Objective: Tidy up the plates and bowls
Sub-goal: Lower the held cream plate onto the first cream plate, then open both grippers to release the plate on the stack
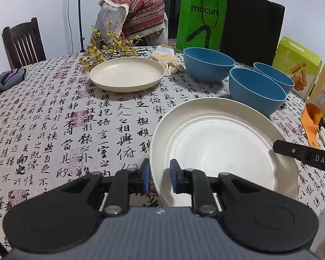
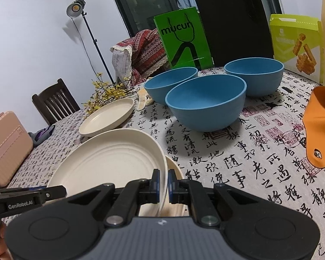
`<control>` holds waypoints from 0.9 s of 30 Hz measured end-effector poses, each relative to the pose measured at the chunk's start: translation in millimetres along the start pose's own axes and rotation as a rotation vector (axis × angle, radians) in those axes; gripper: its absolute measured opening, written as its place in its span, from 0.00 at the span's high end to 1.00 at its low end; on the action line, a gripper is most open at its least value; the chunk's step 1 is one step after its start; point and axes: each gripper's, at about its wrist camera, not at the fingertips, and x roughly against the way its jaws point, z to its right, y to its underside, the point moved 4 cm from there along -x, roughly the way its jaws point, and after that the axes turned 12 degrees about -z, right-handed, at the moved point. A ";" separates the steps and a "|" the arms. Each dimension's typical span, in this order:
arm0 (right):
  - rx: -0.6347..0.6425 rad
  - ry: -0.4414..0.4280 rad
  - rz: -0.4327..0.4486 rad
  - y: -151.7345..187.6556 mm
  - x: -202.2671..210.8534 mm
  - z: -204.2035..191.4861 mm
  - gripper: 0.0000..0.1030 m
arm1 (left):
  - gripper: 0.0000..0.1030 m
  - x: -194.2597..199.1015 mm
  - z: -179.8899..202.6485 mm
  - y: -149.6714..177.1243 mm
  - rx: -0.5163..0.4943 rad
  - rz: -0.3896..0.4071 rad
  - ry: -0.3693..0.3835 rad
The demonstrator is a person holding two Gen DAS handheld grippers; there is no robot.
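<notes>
A large cream plate [image 1: 216, 147] hangs tilted over the table, held from two sides. My left gripper [image 1: 160, 175] is shut on its near left rim, one pad outside and one inside. My right gripper [image 2: 163, 184] is shut tight on the same plate [image 2: 110, 158] at its right rim, and its finger [image 1: 292, 152] shows in the left wrist view. Under the held plate the rim of another cream plate [image 2: 177, 173] peeks out. A third cream plate [image 1: 127, 73] lies farther back. Three blue bowls [image 1: 208, 64] [image 1: 256, 91] [image 1: 273, 73] stand apart at the back right.
The table carries a calligraphy cloth [image 1: 54, 130]. Along its far edge are a yellow flower branch [image 1: 106, 49], a knit glove [image 1: 164, 58], a green bag [image 1: 200, 19], a black bag [image 1: 252, 26] and a snack box [image 1: 296, 67]. An orange insole [image 2: 316, 125] lies right, a pink case [image 2: 6, 147] left.
</notes>
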 end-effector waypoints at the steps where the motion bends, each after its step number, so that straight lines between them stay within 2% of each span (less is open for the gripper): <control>1: 0.000 0.002 0.000 0.3 -0.4 0.6 0.93 | 0.81 -0.9 0.8 0.4 -0.002 -0.002 -0.001; 9: 0.003 0.013 -0.003 2.7 -3.1 5.1 0.93 | 0.81 -7.5 5.4 2.8 -0.018 -0.012 -0.015; 19: 0.035 0.041 -0.010 5.6 -9.2 4.3 0.93 | 0.81 -11.7 13.1 5.8 -0.057 0.010 -0.077; 27: 0.101 0.102 0.008 6.7 -11.1 -3.0 0.93 | 0.81 -16.8 15.8 8.1 -0.080 0.016 -0.105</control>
